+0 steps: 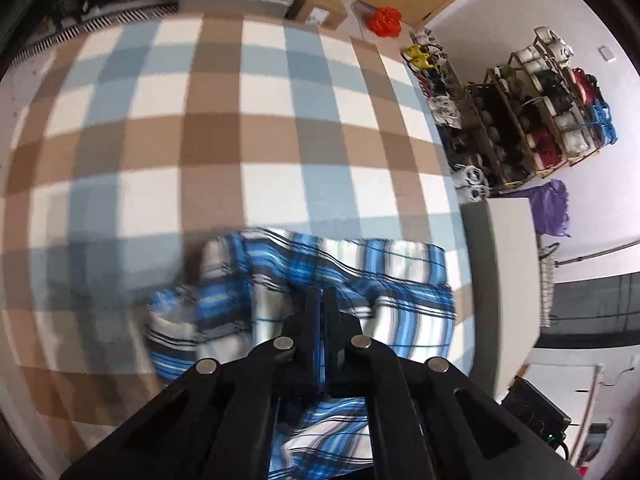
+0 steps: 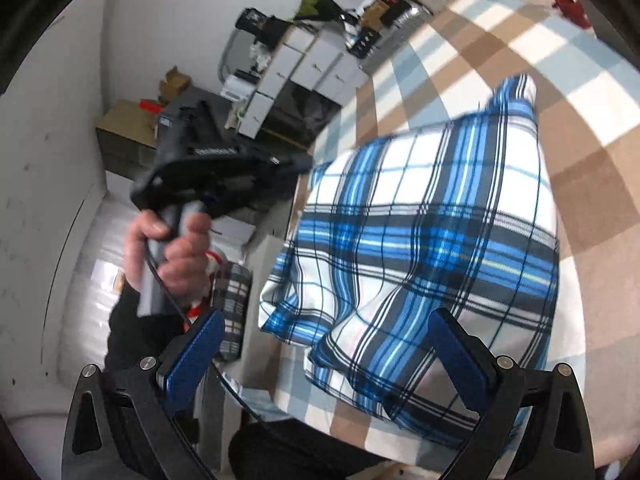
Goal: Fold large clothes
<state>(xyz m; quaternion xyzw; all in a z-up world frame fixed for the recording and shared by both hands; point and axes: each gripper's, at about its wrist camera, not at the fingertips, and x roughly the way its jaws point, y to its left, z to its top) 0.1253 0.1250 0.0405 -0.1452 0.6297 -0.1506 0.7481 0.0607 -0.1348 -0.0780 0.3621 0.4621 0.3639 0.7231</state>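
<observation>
A blue, white and black plaid garment [image 1: 320, 280] lies bunched on the checked tablecloth [image 1: 240, 120]; in the right wrist view the garment [image 2: 432, 232] is partly lifted at its left edge. My left gripper [image 1: 321, 300] is shut on a fold of the garment, and it also shows in the right wrist view [image 2: 304, 164], held in a hand and pinching the cloth's upper left edge. My right gripper [image 2: 324, 344] is open and empty, its blue pads [image 2: 196, 356] spread above the garment's near edge.
The table's right edge [image 1: 508, 280] drops to the floor. Shelves of yarn and shoes [image 1: 532, 112] stand beyond it. White drawers [image 2: 308, 68] and boxes [image 2: 128, 124] stand on the left. A folded plaid item [image 2: 232, 308] lies beside the table.
</observation>
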